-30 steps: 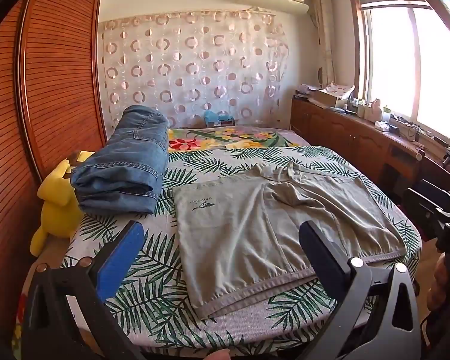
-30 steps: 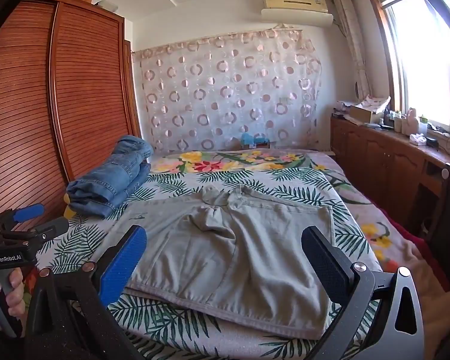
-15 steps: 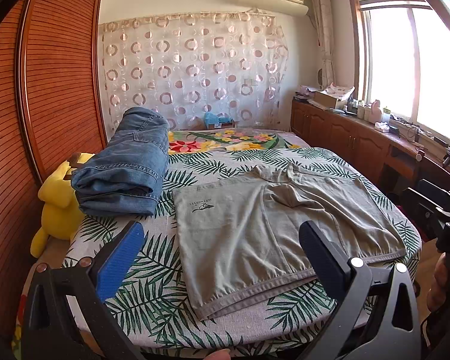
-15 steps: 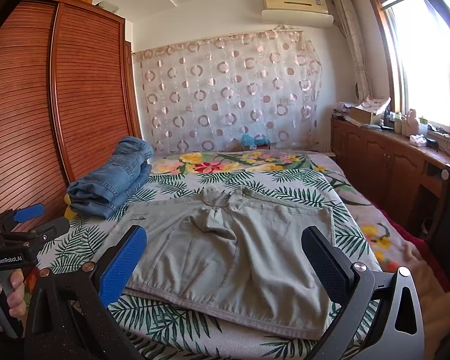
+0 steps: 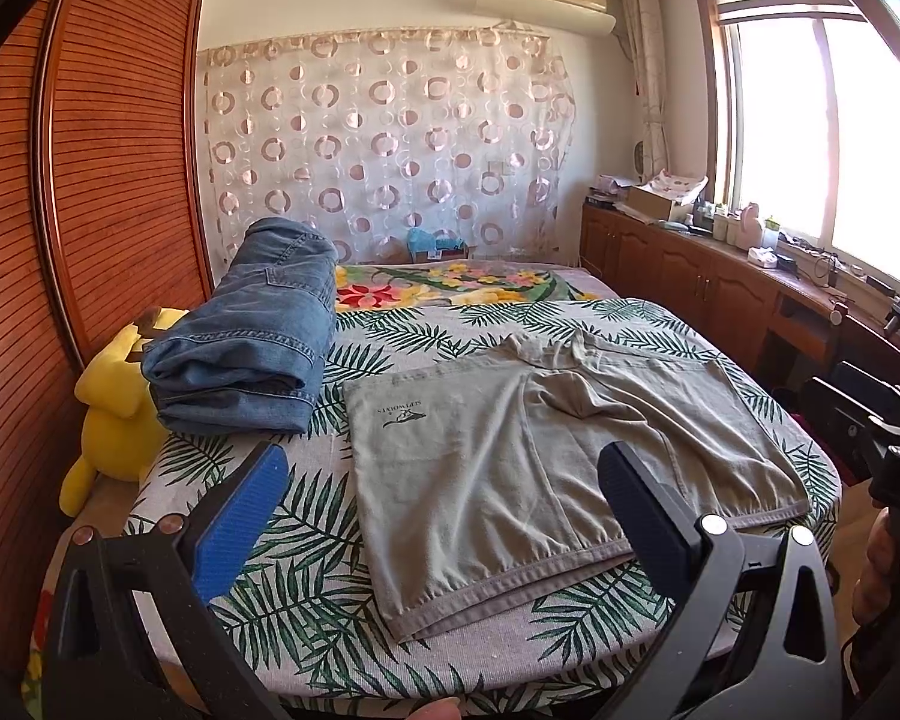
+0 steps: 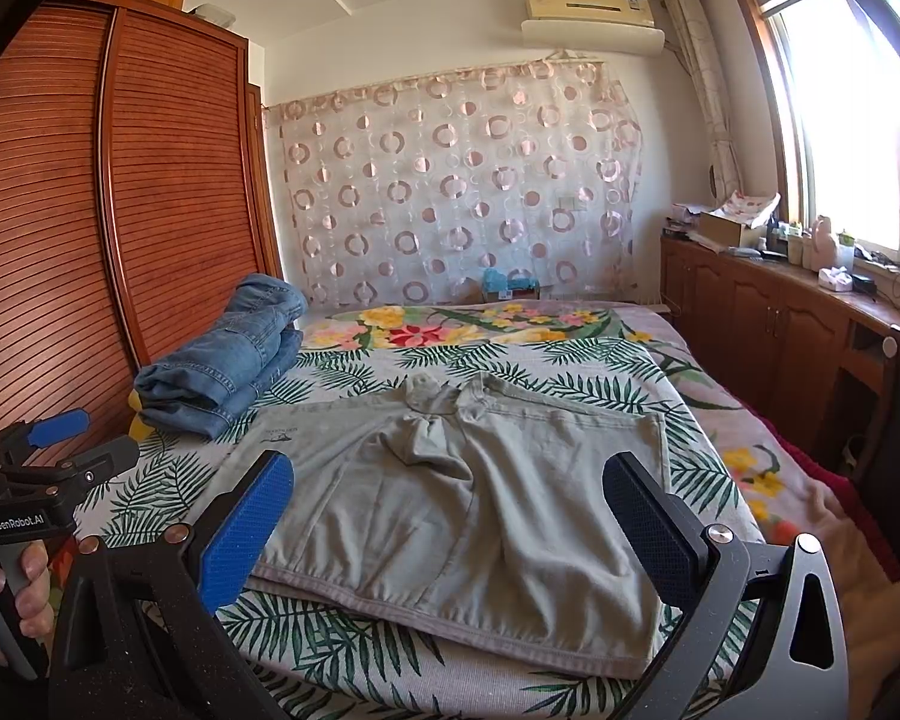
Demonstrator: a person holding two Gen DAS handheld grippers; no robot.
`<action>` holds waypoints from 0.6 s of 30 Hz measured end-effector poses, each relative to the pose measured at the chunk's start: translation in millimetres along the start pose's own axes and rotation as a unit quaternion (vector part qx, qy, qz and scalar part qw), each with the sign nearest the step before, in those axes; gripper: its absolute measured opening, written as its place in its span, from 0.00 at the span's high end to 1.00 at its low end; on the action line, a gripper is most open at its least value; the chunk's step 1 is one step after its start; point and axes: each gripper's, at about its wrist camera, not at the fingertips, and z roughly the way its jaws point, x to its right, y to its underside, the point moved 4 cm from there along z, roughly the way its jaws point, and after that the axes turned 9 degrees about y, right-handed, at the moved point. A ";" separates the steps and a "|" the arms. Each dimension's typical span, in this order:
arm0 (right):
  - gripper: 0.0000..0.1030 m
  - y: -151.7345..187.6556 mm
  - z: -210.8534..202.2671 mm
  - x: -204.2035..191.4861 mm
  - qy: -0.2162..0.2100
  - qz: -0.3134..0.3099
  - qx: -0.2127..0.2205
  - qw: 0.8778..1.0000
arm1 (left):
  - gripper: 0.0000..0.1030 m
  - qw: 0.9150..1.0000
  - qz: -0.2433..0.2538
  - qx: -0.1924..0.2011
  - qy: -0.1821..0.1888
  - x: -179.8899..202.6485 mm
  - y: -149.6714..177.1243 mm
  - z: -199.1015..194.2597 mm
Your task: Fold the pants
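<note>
Pants [image 5: 546, 468], the grey ones, lie spread flat on the bed [image 5: 306, 600] just beside a folded stack of jeans [image 5: 252, 348]. Left tool [image 5: 432, 516] and right tool [image 6: 444, 534] both hang over the pants' near edge, jaws wide apart, holding nothing.

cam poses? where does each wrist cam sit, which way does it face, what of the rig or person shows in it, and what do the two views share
Left wrist: sits behind the open left gripper, at the bed's near edge, facing the grey pants and curtain; right gripper and its hand at right edge.
Right wrist: sits behind the open right gripper, further right, same heading; left gripper and its hand at left edge.
Shared: pants, folded jeans, curtain, each other's gripper.
</note>
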 end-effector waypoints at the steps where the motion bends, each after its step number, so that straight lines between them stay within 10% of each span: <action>1: 0.00 0.0 0.0 0.0 0.000 0.000 0.000 1.000 | 0.00 1.000 0.000 0.001 0.000 0.2 -0.5 -0.2; 18: 0.00 -0.7 -1.8 -2.0 -0.002 0.002 0.001 1.000 | 0.00 1.000 0.001 0.003 -0.001 0.4 -2.9 -2.1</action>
